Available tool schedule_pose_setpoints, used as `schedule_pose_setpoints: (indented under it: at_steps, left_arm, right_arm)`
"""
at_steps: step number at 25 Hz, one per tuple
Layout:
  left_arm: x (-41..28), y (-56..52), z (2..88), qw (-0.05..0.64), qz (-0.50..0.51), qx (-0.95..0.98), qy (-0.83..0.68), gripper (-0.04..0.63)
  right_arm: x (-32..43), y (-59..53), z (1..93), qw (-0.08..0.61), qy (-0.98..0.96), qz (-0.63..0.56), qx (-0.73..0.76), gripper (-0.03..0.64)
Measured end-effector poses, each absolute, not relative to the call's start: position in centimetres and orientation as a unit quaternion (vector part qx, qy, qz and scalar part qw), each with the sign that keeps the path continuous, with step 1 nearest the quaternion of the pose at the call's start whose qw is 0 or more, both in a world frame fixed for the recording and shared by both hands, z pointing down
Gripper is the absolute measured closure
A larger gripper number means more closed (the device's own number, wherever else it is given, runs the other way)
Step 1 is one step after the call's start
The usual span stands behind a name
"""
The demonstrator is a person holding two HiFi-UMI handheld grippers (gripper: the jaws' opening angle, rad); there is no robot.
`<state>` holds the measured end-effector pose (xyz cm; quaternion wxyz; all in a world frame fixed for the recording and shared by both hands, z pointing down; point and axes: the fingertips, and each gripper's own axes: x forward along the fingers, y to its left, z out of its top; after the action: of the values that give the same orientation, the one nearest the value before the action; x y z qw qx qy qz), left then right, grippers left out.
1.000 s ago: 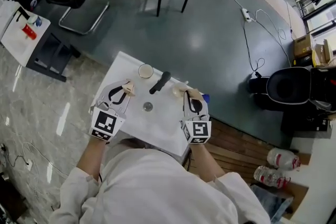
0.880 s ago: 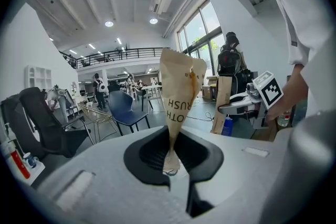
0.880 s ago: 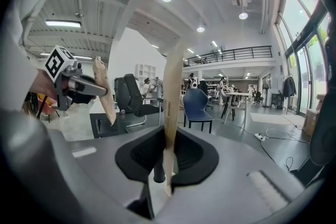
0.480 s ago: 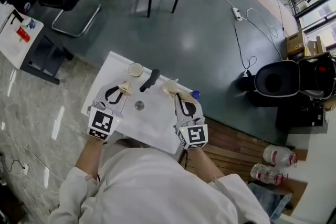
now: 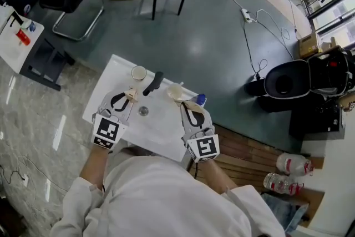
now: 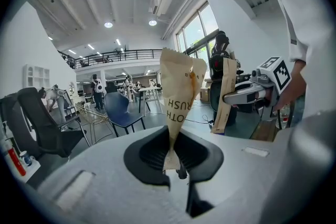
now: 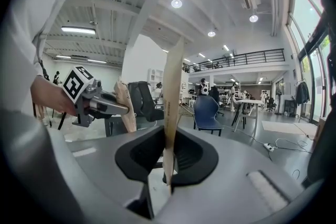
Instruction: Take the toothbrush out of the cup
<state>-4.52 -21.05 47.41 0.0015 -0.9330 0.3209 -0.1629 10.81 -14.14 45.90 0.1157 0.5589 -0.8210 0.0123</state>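
Right gripper (image 7: 168,162) lifted | jaws clamp paper strip (image 7: 173,92) | left gripper (image 6: 172,157) clamps wrapper (image 6: 178,86) | cup (image 5: 138,72) on table (image 5: 161,126)

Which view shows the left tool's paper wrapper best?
The left gripper view: the paper wrapper stands close and upright, pinched in the left tool, print visible. The right gripper view shows it small; the head view, only a tan speck.
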Motion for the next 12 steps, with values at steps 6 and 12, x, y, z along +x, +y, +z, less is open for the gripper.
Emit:
schedule_pose_setpoints:
  at_steps: [6, 12]
  left_arm:
    - [-4.1, -20.4, 47.0, 0.005, -0.16, -0.934, 0.318, 0.566]
    - [-3.9, -19.6, 46.9, 0.007, -0.158, -0.936, 0.315, 0.566]
  right_arm:
    - [10.7, -12.9, 45.5, 0.121, -0.825, 0.02, 0.552, 0.569]
    - [10.4, -12.0, 45.1, 0.124, -0.828, 0.016, 0.546, 0.569]
